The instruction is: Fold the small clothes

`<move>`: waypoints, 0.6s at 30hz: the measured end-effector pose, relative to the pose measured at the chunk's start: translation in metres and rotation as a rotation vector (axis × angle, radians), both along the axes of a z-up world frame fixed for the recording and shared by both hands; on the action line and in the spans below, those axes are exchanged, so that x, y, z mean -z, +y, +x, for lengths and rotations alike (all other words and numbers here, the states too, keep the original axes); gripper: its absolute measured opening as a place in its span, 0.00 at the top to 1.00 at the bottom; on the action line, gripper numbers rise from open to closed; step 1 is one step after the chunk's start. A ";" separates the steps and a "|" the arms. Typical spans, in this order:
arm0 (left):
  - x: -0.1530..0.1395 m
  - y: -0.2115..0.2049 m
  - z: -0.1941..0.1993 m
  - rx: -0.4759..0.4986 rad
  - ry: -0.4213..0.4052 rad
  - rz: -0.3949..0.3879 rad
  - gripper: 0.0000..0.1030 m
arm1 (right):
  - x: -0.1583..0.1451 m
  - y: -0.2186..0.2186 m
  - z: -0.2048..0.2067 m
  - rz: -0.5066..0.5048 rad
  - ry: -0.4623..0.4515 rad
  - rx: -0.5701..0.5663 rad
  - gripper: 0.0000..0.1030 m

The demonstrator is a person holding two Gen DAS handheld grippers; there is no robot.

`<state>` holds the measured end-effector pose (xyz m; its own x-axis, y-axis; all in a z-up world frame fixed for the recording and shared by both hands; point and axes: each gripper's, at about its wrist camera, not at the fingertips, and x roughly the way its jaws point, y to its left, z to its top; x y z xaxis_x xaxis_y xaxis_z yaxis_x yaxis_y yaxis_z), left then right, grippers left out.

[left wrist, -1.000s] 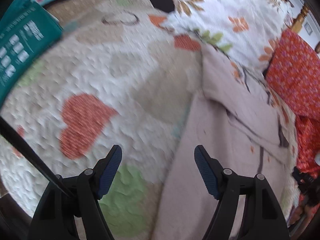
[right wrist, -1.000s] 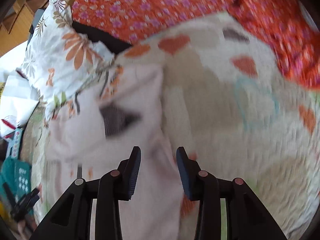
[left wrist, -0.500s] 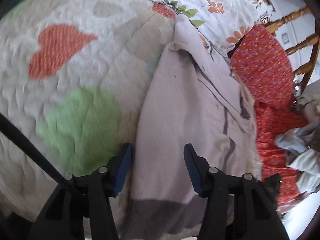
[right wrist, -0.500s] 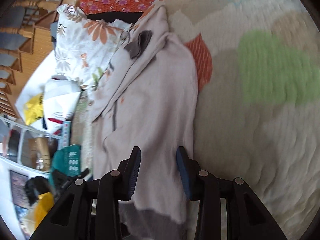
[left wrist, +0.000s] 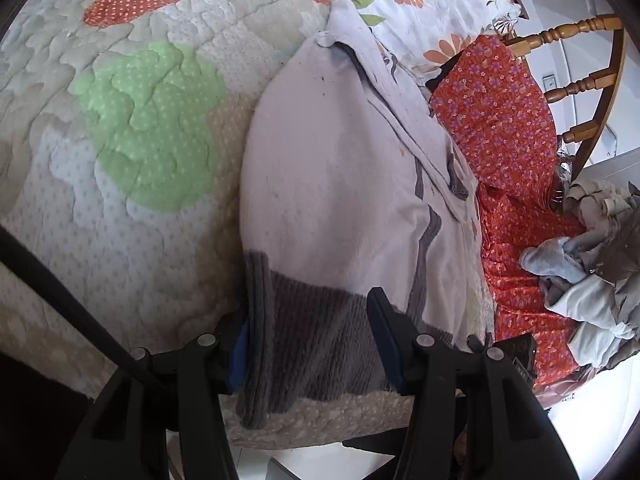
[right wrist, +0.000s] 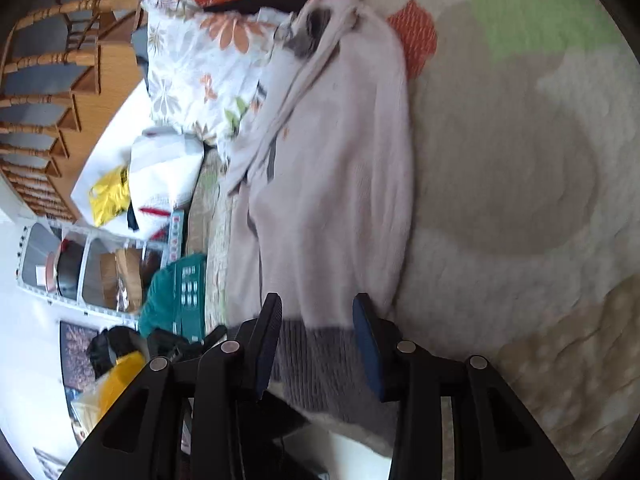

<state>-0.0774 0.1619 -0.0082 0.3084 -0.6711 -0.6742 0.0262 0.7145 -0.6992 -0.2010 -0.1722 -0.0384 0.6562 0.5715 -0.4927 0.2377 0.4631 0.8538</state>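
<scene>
**Quilted bed with a pale garment laid along it**

Patchwork quilt (left wrist: 120, 184) is seen covering the bed, stitched with green, orange and beige heart patches. A pale pink garment (left wrist: 340, 168) with a grey ribbed hem (left wrist: 316, 336) is laid lengthwise on it, the hem lying at the near edge of the bed. A floral pillow (left wrist: 404, 4) is placed at the far end of the garment, and an orange flowered cloth (left wrist: 504, 120) is spread beside it. Crumpled grey clothes (left wrist: 592, 272) are heaped past that cloth. A wooden chair (left wrist: 580, 64) is visible behind.

The left gripper (left wrist: 312, 354) is held apart, its fingers set either side of the hem, one tucked under the hem's folded edge. The right gripper (right wrist: 316, 344) is likewise held apart over the hem. In the right wrist view, a teal booklet (right wrist: 180, 296) and a white wire shelf (right wrist: 72, 272) are seen beyond the bed.
</scene>
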 end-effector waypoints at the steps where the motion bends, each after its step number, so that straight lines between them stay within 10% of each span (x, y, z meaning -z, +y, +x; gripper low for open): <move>1: 0.001 0.001 -0.001 -0.006 0.000 -0.003 0.50 | -0.001 0.004 -0.002 -0.019 -0.002 -0.009 0.60; 13: -0.010 -0.017 -0.005 -0.012 -0.029 0.201 0.60 | -0.028 0.021 -0.025 -0.266 0.002 0.096 0.71; 18: -0.006 -0.014 -0.005 -0.035 -0.014 0.178 0.57 | -0.029 0.000 -0.039 -0.338 0.046 0.190 0.58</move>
<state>-0.0820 0.1483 -0.0022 0.3394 -0.5304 -0.7768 0.0077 0.8274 -0.5616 -0.2399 -0.1723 -0.0096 0.7078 0.2420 -0.6636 0.3810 0.6603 0.6472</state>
